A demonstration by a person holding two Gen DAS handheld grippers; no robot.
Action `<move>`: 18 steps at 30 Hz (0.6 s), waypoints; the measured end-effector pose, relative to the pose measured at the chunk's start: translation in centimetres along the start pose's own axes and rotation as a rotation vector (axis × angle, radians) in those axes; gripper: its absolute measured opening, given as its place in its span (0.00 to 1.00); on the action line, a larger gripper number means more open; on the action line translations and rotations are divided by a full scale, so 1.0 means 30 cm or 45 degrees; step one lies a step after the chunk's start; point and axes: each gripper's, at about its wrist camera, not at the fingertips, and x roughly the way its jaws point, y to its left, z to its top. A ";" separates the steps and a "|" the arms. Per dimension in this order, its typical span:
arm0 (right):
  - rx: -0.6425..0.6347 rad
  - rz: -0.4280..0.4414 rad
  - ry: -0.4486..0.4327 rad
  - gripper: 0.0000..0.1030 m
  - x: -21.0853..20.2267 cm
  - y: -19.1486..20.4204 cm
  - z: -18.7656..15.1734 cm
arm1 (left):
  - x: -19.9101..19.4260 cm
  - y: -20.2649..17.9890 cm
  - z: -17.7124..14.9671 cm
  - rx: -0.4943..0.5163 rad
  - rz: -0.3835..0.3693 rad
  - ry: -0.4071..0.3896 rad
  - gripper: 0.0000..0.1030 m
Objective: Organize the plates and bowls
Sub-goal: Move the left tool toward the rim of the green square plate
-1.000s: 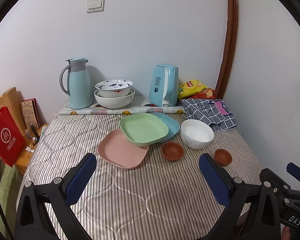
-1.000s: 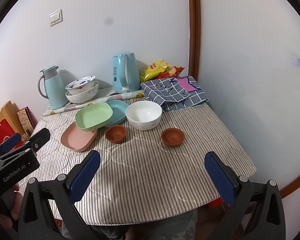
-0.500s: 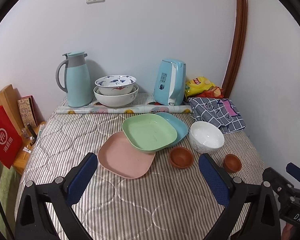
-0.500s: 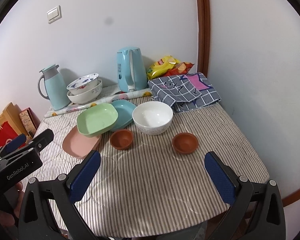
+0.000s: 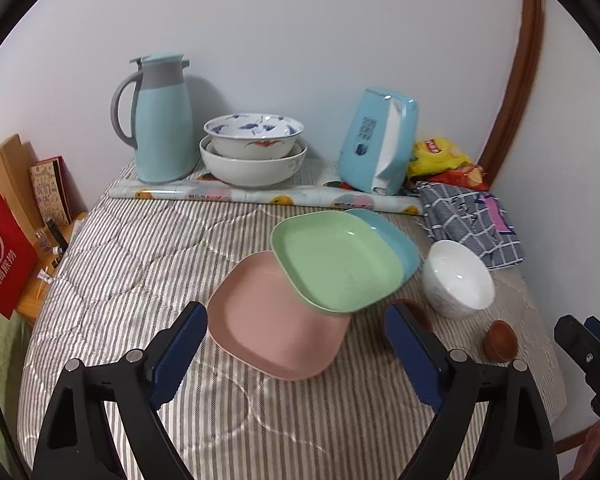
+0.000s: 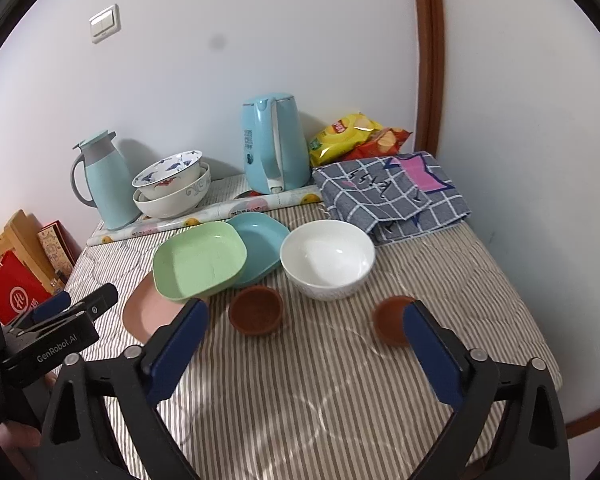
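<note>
A pink plate (image 5: 272, 320), a green plate (image 5: 334, 260) and a blue plate (image 5: 396, 240) lie overlapped mid-table. A white bowl (image 5: 458, 278) stands to their right, with two small brown bowls (image 6: 256, 314) (image 6: 392, 320) in front. My left gripper (image 5: 296, 340) is open and empty, just above the pink plate's near edge. My right gripper (image 6: 306, 340) is open and empty, low over the table in front of the brown bowls. The plates also show in the right wrist view: green (image 6: 198, 260), blue (image 6: 260, 240), pink (image 6: 152, 314), and the white bowl (image 6: 326, 258).
At the back stand a blue thermos (image 5: 162, 120), two stacked patterned bowls (image 5: 252, 148), a blue kettle (image 5: 380, 140), a rolled sheet (image 5: 260, 196), snack bags (image 5: 444, 160) and a folded checked cloth (image 5: 472, 220). A red bag (image 5: 4, 248) sits off the table's left edge.
Both grippers have moved forward and lower toward the dishes, the left one closing in on the pink plate. Nothing on the table has moved.
</note>
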 end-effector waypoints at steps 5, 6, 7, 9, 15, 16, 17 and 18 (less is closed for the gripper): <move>-0.007 0.037 0.034 0.91 0.103 0.041 0.043 | 0.082 0.020 0.048 0.011 0.025 0.031 0.79; -0.013 0.047 0.042 0.89 0.126 0.050 0.056 | 0.094 0.024 0.057 0.009 0.022 0.034 0.78; -0.018 0.049 0.048 0.87 0.142 0.056 0.061 | 0.106 0.028 0.066 0.007 0.020 0.038 0.78; -0.034 0.053 0.065 0.87 0.183 0.073 0.081 | 0.132 0.035 0.086 0.006 0.024 0.040 0.77; -0.063 0.088 0.089 0.79 0.286 0.110 0.106 | 0.214 0.047 0.123 0.018 0.037 0.044 0.70; -0.069 0.094 0.096 0.78 0.308 0.116 0.106 | 0.235 0.048 0.127 0.020 0.029 0.047 0.70; -0.075 0.097 0.105 0.77 0.328 0.122 0.106 | 0.253 0.047 0.130 0.020 0.027 0.059 0.70; -0.083 0.100 0.118 0.72 0.350 0.128 0.107 | 0.276 0.048 0.134 0.022 0.030 0.077 0.67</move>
